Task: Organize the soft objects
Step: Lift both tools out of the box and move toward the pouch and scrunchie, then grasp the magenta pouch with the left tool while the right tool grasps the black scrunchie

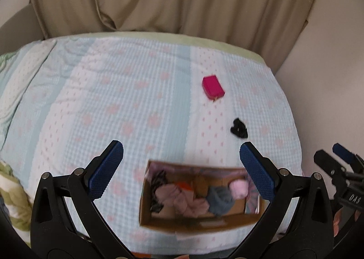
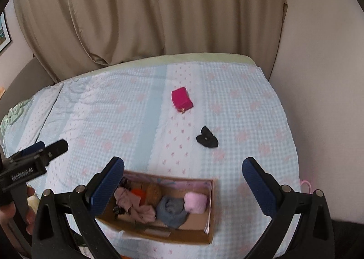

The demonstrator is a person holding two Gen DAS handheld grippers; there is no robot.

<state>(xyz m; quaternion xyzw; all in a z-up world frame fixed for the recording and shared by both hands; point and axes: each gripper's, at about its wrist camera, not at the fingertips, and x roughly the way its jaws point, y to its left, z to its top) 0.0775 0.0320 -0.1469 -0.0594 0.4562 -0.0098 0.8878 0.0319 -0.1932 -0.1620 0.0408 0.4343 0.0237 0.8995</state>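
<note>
Both tools gape empty above the box (image 2: 211, 213). The black scrunchie (image 2: 207, 138) at 1 o'clock looks light and limp; pinch its bunched middle.

The left gripper (image 1: 181, 163) and right gripper (image 2: 183, 178) are built alike from matte black plastic arms, each finger faced with a blue textured pad (image 1: 107, 169) and pinned by silver rivets (image 1: 79, 170). White lettering is printed on the left body (image 2: 21, 173), gripped by bare-skinned fingers (image 2: 29, 219)
</note>
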